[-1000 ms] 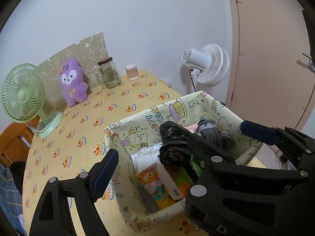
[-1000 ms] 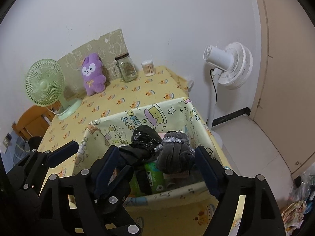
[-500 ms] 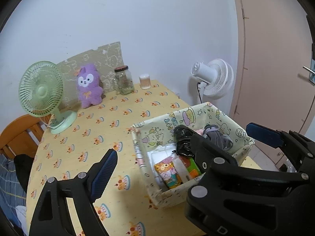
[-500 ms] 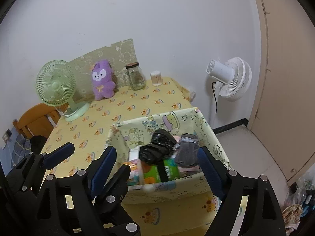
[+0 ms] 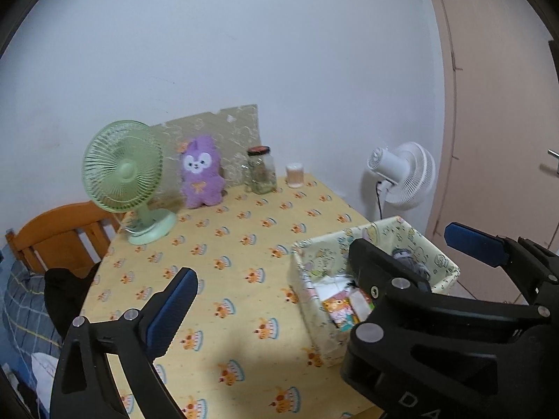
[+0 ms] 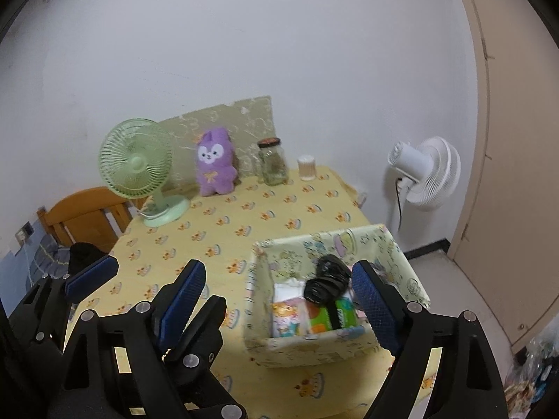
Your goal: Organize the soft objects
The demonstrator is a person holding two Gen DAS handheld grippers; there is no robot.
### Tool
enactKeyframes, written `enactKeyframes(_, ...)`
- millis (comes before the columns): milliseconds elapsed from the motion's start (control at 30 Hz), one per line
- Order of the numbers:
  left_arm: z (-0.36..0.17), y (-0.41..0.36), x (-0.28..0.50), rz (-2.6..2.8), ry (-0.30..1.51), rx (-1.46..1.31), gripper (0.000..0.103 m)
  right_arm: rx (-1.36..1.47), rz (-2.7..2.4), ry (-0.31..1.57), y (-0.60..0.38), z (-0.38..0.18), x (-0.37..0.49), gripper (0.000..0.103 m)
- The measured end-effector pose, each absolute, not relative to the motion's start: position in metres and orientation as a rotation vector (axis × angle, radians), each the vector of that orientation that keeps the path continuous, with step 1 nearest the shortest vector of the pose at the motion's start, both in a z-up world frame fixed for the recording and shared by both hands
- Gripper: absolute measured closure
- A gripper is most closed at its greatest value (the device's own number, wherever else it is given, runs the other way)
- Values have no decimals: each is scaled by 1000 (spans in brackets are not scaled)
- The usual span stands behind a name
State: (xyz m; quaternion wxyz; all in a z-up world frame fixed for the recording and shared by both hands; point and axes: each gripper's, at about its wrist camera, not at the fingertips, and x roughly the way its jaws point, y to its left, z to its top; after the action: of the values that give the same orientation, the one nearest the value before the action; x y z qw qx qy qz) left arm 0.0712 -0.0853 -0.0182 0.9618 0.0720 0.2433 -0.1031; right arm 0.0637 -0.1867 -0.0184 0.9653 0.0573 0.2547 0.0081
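Left gripper [image 5: 321,258] jaws opening, empty; right gripper [image 6: 279,286] wide, empty; fabric bin [image 6: 401,255] of soft things near right table edge; purple plush [image 6: 215,166] far; careless reach may nudge bin off.

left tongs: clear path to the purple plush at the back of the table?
Probably yes. The left tongs are opening with nothing between them, and bare tablecloth lies between them and the purple plush. The green fan and glass jar flank it, apart.
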Motion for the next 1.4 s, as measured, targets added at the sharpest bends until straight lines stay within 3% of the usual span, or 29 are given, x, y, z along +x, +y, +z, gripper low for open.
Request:
enactKeyframes(767, 6, 10, 40, -6, 402, 36, 0, 74, 82, 380, -131, 19, 33, 7)
enactKeyframes(1400, 11, 41, 23, 56, 364, -10, 0, 60, 89, 360, -124, 22, 25, 4)
